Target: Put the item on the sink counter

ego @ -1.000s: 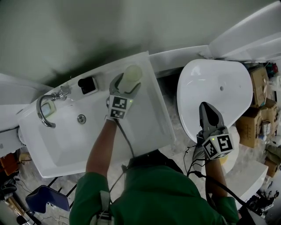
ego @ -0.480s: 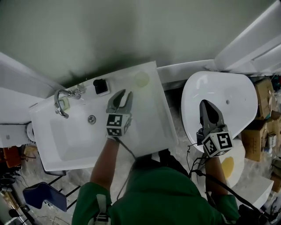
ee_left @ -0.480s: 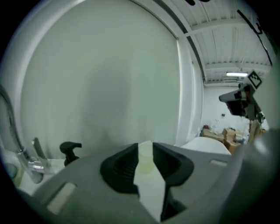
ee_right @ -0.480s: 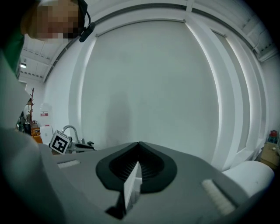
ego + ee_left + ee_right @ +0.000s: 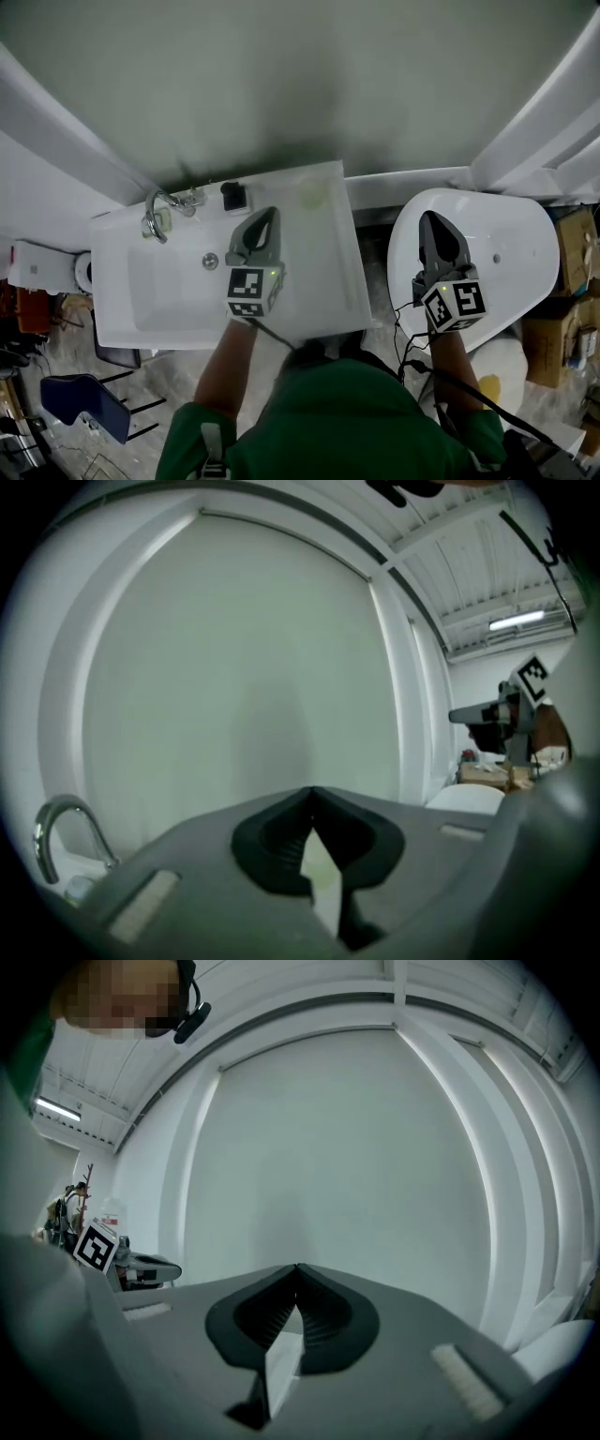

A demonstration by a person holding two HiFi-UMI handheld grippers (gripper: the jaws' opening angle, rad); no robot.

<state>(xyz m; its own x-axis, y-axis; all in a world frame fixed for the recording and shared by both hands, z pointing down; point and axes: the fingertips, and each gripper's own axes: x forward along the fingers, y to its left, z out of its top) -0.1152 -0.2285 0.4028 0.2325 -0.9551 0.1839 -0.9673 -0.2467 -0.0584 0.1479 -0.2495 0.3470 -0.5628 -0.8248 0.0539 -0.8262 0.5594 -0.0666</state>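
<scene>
1. Since a second ago, your left hand-held gripper point(image 5: 268, 216) has let go of the pale round container point(image 5: 310, 194) and drawn back from it toward you. Its jaws have just been closing and now meet at the tips with nothing between them.
2. You have left the container upright on the white sink bench point(image 5: 319, 281), at the back right corner close to the wall. It stands apart from the left hand-held gripper, just beyond its tips and a little to their right.
3. Your left hand-held gripper hangs over the flat right part of the bench, beside the sunken bowl with its round drain point(image 5: 211, 261), and points toward the wall.
4. Your right hand-held gripper point(image 5: 430, 220) also has its jaws together and empty. It hovers over the oval white basin point(image 5: 525, 262) that sits to the right of the bench, well apart from the container.
5. Along the bench's back edge, a small black box point(image 5: 233, 195) sits between the curved chrome faucet point(image 5: 157, 214) and the container.
6. Both gripper views look over shut jaws at a plain pale wall. The left gripper view catches the faucet's arc low on its left and your right hand-held gripper near its right edge.
7. Your green sleeves point(image 5: 347, 422) fill the bottom of the head view.
</scene>
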